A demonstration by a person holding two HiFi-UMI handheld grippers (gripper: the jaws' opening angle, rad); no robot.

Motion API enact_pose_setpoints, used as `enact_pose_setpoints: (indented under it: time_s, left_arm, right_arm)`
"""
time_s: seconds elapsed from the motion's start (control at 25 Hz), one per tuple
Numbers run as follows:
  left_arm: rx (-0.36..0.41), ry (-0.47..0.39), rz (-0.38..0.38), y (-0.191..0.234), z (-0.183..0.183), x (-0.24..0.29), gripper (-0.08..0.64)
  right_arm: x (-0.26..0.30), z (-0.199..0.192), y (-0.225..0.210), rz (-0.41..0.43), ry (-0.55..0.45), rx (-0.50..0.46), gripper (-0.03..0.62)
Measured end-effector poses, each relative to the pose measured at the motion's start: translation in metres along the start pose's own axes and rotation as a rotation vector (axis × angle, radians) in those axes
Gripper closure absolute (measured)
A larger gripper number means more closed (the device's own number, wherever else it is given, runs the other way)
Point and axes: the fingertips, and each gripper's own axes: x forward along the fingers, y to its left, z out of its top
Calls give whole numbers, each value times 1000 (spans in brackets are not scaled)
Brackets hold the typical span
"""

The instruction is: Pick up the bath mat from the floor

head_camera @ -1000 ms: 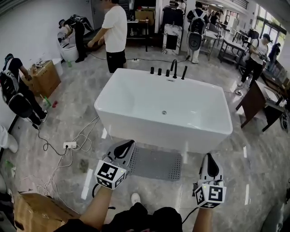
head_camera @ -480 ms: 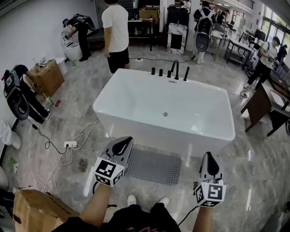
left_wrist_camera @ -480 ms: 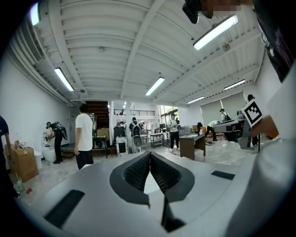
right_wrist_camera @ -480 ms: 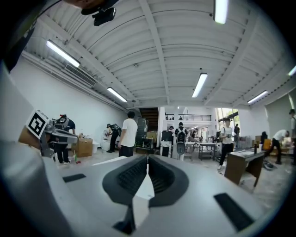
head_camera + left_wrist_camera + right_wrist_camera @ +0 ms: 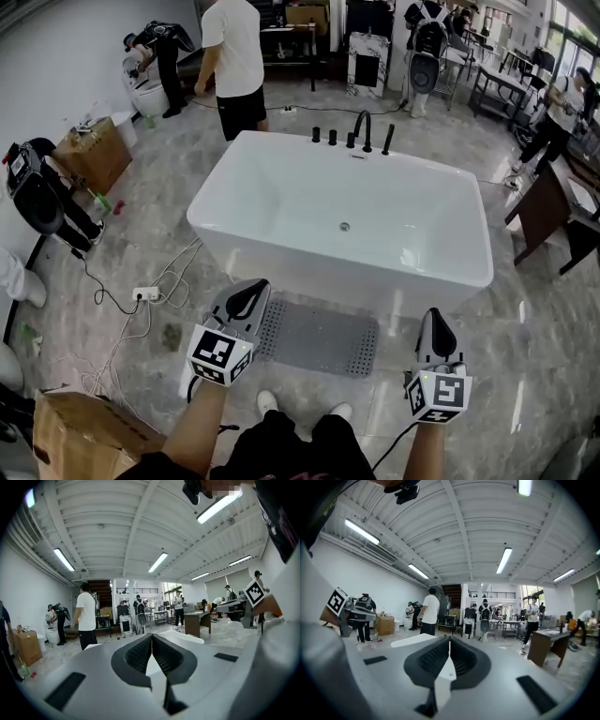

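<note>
Lying seemingly below fingers: bath mat

Bath mat on the floor between two grippers, bathtub beyond.
The bath mat lies flat on the floor, below and just right of the left gripper fingertips and left of the right gripper fingertips. Ahead of both stands the bathtub, its taps on the far rim. A power strip lies left of the left fingertips; a cardboard box sits behind them, further left.
</note>
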Motion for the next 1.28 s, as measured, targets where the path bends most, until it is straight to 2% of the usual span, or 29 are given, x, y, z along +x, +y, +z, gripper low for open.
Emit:
enact_pose_setpoints:
  time_s: [0.24, 0.48, 0.84, 1.08, 1.28]
  left_arm:
    - [-9, 39, 13, 15, -50, 14, 552]
    - [-26, 64, 40, 29, -126, 36, 552]
    - [-29, 87, 78, 39, -300, 86, 552]
    - [-15, 91, 54, 31, -408, 124, 552]
    - [7, 103, 32, 30, -516, 151, 552]
  right_arm:
    - [16, -47, 1, -1, 38, -36, 569]
    - [50, -128, 5, 23, 78, -35, 569]
    - [102, -295, 6, 0, 105, -67, 569]
    - [130, -408, 7, 3, 141, -83, 571]
    - [161, -526, 13, 24, 188, -75, 570]
